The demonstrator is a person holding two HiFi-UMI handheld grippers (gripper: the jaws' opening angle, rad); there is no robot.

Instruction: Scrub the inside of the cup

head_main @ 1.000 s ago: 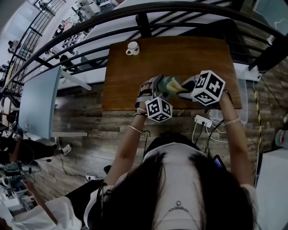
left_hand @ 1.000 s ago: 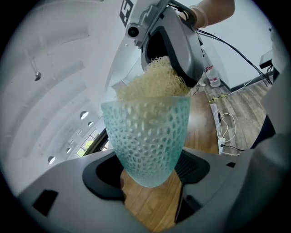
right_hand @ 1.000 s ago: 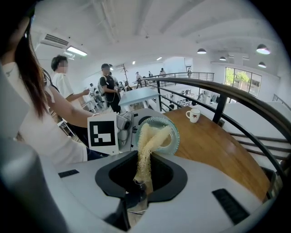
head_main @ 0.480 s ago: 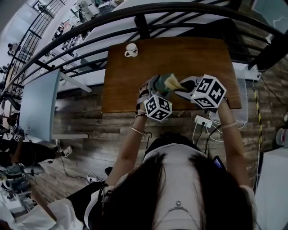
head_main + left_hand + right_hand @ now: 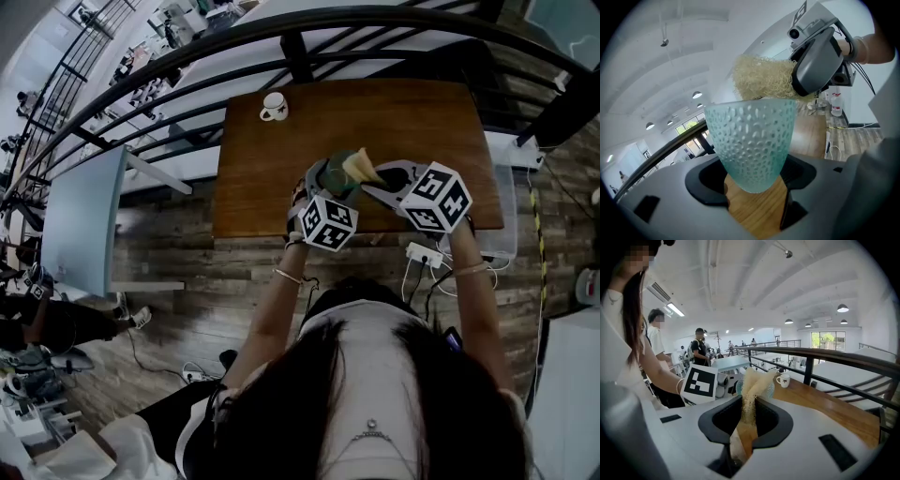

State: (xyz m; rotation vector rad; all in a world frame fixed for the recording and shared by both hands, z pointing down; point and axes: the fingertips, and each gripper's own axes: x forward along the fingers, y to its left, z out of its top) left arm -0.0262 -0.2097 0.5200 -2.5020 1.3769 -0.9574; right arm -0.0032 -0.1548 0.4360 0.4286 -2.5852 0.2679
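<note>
Setting: a brown wooden table (image 5: 403, 122) stands against a black metal railing (image 5: 309, 42) on a raised level, with plank flooring on the person's side. An open hall with ceiling lamps lies beyond the rail, and several people stand in the background.

Far left: a pale blue panel (image 5: 84, 216) stands off the table's left side.

Table, far left corner: a white mug (image 5: 273, 106) stands upright near the rail, well apart from both grippers.

Left of centre: the left gripper (image 5: 754, 183) holds the teal dimpled cup (image 5: 751, 140) above the table's near half. Its jaws stand wide and press on the cup's tapered lower body from both sides. The base sits between them and the mouth points away from the gripper. The cup is clear of the tabletop.

Centre: a straw-coloured fibrous scrub pad (image 5: 761, 77) sits at the cup's mouth. Its lower edge passes behind the rim, and how far it reaches inside cannot be determined.

Right of centre: the right gripper (image 5: 745, 427) has its jaws nearly together, pinched on the flattened near end of the pad. The loose end fans out toward the cup. Both marker cubes sit close side by side above the near table edge.

Right, on the floor: a white power strip (image 5: 424, 253) with trailing cables lies just below the table's edge.
</note>
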